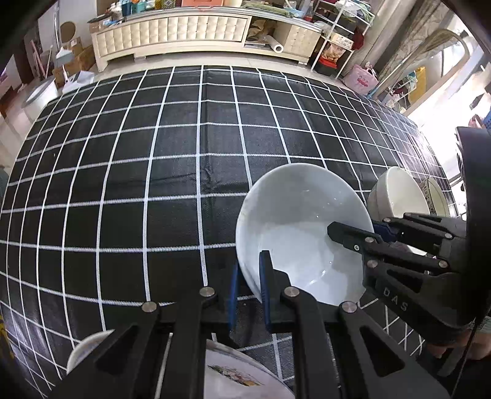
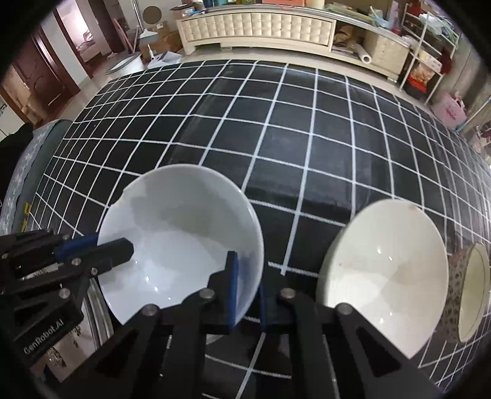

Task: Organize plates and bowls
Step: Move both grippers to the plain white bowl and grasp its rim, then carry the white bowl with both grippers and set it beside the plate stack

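Lowest in the left wrist view, under the linkage, a plate (image 1: 233, 379) with a printed picture, and left of it the edge of a small white dish (image 1: 84, 348). Just above, at bottom centre, the left hand-held gripper (image 1: 249, 276) clenched on the near rim of the white bowl (image 1: 294, 221), one blue pad outside the wall and one inside. Right of centre in that view, the right hand-held gripper (image 1: 373, 234) reaching in from the right edge and pinching the bowl's opposite rim. Same grasp in the right wrist view: right hand-held gripper (image 2: 247, 282) at bottom centre, clamped over the bowl (image 2: 184, 221) wall, with the left hand-held gripper (image 2: 92, 250) coming in from the left edge onto the far side. Bowl empty, left of centre in this view, over the bench (image 2: 307, 138); cannot tell whether resting on it or lifted. Beside it at lower right, apart from it, a cream bowl (image 2: 383, 276), and just beyond that at the right edge a patterned bowl (image 2: 474, 291). Further up, bare black cloth with a white grid over the whole bench. Beyond the bench, along the top of the frame, a pale cabinet (image 2: 254, 27), with a wire rack (image 2: 429, 61) and a pink bag (image 2: 449, 112) at upper right.
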The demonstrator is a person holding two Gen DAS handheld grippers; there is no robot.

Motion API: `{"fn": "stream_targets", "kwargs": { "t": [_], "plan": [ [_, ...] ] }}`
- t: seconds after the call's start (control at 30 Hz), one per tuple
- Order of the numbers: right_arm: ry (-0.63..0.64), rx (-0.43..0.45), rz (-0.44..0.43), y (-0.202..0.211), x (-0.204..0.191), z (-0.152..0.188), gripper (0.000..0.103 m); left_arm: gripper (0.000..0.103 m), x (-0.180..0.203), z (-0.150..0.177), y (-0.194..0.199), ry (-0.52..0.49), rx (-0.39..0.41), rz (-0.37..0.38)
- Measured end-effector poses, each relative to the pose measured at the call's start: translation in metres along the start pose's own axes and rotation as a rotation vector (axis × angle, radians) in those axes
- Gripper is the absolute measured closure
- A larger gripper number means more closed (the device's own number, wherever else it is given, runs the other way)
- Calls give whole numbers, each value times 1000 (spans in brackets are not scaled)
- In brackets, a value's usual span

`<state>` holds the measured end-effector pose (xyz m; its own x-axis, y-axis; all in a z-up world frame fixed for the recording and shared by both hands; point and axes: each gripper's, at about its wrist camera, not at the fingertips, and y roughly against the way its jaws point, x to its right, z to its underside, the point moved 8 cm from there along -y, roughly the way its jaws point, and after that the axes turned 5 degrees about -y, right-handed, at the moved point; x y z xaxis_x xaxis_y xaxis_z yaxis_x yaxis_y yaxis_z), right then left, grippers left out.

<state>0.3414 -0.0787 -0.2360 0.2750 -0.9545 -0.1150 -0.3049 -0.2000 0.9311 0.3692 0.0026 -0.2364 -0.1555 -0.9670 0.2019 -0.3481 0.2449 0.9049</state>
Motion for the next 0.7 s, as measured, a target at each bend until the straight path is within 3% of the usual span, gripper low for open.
{"fn": "stream_targets", "kwargs": {
  "t": [0.4,0.7],
  "plan": [
    [-51,58,1,46,6,14,88,92,27,14,29,-15,18,-4],
    [-81,82,16,69,12,52,88,92,55,39,55,-56,32,-6]
  ]
}}
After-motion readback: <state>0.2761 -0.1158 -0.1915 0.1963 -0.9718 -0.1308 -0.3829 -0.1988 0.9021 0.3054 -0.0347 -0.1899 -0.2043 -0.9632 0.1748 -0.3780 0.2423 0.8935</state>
